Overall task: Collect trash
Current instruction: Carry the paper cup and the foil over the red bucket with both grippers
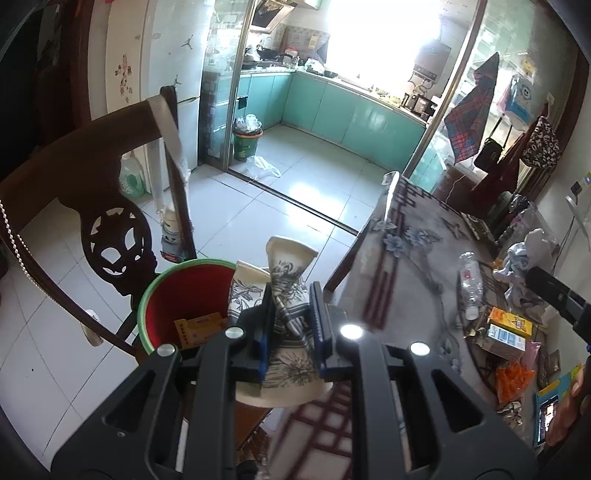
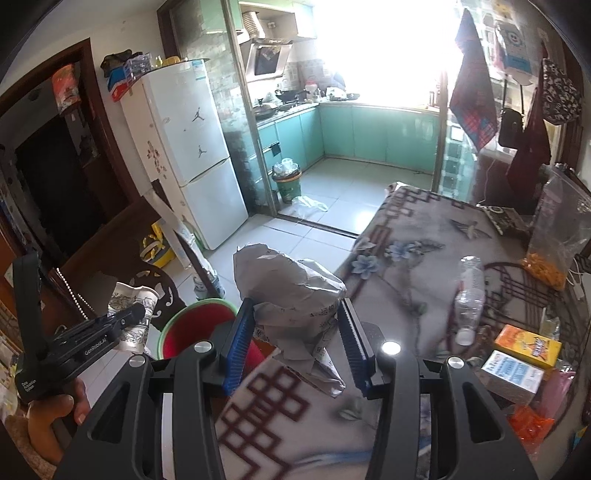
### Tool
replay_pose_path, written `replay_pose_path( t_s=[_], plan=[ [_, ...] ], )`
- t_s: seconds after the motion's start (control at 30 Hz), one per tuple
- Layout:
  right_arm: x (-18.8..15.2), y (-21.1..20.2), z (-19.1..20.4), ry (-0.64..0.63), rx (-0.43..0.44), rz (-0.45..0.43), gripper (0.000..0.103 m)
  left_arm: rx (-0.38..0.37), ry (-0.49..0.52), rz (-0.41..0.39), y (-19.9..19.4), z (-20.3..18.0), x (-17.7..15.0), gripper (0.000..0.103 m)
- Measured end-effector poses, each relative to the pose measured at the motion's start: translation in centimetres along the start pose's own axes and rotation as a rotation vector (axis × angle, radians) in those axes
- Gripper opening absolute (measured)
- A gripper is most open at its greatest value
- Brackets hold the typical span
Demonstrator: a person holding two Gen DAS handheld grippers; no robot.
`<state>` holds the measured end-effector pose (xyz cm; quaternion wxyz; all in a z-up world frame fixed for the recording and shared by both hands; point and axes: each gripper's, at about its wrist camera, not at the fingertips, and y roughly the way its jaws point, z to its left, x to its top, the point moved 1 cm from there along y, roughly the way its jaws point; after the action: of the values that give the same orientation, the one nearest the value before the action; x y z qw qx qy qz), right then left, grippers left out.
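Over the red bin with a green rim [image 1: 168,314], beside the table's left edge, the left gripper [image 1: 290,299] pinches crushed white paper cups printed with grey leaves [image 1: 286,284]. At that edge, the right gripper [image 2: 295,325] clamps a crumpled grey paper wad [image 2: 291,291]. A clear plastic bottle [image 2: 469,295] lies mid-table.

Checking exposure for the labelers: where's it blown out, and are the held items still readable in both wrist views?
Left wrist view: kitchen window clips to white, floor glares below it; crushed paper cups in the left gripper stay sharp. Right wrist view: same window blows out; crumpled paper in the right gripper is readable, tablecloth smears near the lens. Both bend at the edges.
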<state>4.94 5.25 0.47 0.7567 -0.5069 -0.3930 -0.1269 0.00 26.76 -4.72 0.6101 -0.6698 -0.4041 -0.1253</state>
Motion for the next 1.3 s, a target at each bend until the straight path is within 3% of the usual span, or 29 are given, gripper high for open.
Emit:
replay_pose_path(
  t_s=[0.7,1.3],
  plan=[
    [0.4,3.7,4.8,-0.02,-0.008,0.055,0.045,-0.052,-0.002,0.08,3.3,4.3,0.8,0.018],
    [1.1,6.0,6.9,-0.052,0.024,0.081,0.046,-0.02,-0.03,0.117,5.1,6.8,0.9,0.018]
  ],
)
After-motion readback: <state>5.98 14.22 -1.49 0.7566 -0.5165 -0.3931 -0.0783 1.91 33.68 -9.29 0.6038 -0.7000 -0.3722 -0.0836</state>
